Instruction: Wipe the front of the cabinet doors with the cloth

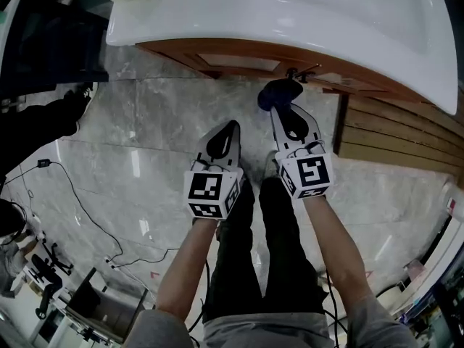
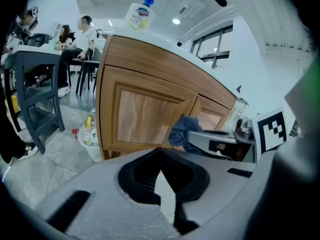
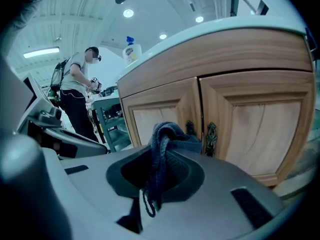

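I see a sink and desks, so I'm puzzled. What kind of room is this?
Likely a workroom or lab, not a bathroom: a sink sits on a wooden cabinet, but people sit at desks nearby.

Left hand-held gripper [image 1: 230,126], right hand-held gripper [image 1: 280,112]: closed

A white soap bottle [image 2: 139,15] stands on the white basin top [image 1: 290,20], high above the left fingers [image 2: 115,219]. Left of these fingers and beyond them, a basket [image 2: 90,141] of bottles sits on the marble floor [image 1: 145,136]. Further left, people [image 2: 75,34] sit behind a dark table [image 2: 30,64].
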Motion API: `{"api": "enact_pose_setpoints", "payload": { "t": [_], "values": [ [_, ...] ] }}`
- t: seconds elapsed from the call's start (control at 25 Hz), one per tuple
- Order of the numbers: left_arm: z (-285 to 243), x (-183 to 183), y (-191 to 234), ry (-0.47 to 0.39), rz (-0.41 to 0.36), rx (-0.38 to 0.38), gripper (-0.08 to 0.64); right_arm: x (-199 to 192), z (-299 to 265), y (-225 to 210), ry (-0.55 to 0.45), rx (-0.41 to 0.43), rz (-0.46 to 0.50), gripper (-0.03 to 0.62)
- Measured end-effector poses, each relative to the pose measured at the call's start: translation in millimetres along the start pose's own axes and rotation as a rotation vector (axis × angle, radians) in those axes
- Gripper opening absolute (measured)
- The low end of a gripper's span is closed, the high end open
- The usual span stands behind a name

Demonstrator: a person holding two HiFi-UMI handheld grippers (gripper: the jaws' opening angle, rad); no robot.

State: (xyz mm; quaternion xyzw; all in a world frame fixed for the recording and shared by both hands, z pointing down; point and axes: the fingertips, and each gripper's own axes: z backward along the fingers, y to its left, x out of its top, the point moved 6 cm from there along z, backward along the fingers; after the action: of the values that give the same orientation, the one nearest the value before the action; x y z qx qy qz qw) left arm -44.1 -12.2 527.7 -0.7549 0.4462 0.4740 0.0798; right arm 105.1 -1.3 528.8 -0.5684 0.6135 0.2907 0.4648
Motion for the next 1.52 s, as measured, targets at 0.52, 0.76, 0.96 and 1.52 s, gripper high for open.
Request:
{"api": "enact_pose_setpoints", "payload": {
  "t": [0.52,0.76,0.96,1.52],
  "values": [
    [-22,-7,14,0.009,-0.010,0.003,0.008,-16,-43,-19,0.023,-0.129,-0.010,0.046],
    [-24,-10,24,0.017,-0.009,0.007,0.008,-19,-57,-18,0.038,-0.222,0.000,0.046],
    [-24,-8,30,0.014,-0.007,0.009,0.008,-18,-63,-19,0.040,-0.244,-0.019,0.046],
    [-15,-15,60,-0.002,0.037,0.041,0.008,-17,-85,-7,0.011,-0.142,0.043,0.046]
  ]
}}
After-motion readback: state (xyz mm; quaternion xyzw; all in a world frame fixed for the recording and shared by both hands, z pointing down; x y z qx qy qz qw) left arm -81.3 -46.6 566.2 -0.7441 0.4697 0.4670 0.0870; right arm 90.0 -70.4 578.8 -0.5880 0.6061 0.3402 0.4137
